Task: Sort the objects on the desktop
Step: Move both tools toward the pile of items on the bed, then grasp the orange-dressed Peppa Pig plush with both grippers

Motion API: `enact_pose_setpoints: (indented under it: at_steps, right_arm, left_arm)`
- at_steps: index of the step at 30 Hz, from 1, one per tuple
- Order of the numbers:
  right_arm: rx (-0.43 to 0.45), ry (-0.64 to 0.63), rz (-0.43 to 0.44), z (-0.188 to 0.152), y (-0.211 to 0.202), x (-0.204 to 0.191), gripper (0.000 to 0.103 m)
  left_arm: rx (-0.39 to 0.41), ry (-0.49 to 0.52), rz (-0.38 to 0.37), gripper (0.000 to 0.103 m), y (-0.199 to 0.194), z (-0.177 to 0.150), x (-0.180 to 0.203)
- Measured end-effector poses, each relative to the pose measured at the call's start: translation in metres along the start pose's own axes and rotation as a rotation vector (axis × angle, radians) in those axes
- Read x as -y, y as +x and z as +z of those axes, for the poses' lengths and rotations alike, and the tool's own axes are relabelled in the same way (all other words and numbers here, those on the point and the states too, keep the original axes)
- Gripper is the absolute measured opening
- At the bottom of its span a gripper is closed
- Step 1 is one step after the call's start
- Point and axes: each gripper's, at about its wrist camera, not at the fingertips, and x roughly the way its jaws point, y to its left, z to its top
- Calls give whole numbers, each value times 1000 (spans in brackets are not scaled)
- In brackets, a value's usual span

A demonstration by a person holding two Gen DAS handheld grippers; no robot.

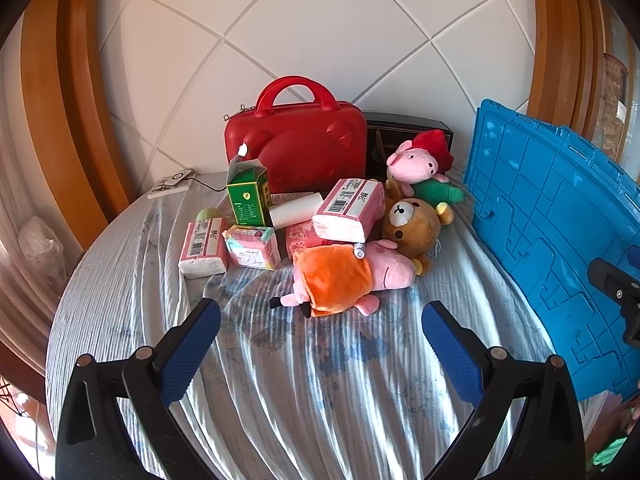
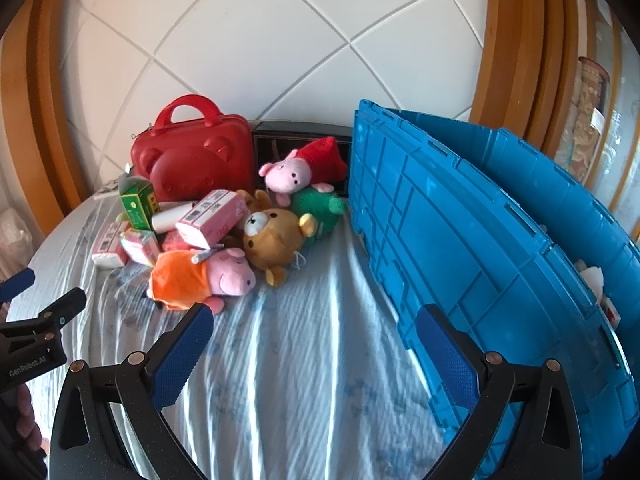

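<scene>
Left wrist view has the left gripper spread wide and empty above the cloth, with the pig plush in the orange dress lying straight ahead just beyond its fingertips, long axis running left to right across the gap. The right gripper is also wide and empty, but the plush sits ahead and to its left, the blue crate close on its right. I judge the left nearer.

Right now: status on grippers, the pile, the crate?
Left gripper open, empty. Right gripper open, empty. Toy and packet pile untouched on cloth. Blue crate right of pile, path clear.
</scene>
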Motion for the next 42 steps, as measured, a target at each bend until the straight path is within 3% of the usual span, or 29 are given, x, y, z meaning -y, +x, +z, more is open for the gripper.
enact_pose_setpoints:
  at_steps: [8, 14, 19, 23, 33, 42]
  right_arm:
    - [0, -21, -7, 3, 10, -3, 103]
    - [85, -50, 21, 12, 21, -10, 103]
    - [-94, -27, 139, 8, 88, -13, 103]
    - [-149, -25, 147, 4, 127, -21, 103]
    - [-282, -85, 232, 7, 230, -54, 103]
    - [-391, -43, 376, 2, 301, -77, 103]
  left_arm:
    - [-21, -13, -8, 102, 14, 1, -11]
    - [-23, -26, 46, 102, 36, 3, -37]
    - [-84, -70, 93, 102, 72, -1, -72]
    - [-150, -86, 94, 102, 110, -4, -83]
    - [-271, 32, -43, 102, 212, -6, -26]
    - [-362, 66, -97, 102, 261, -11, -1]
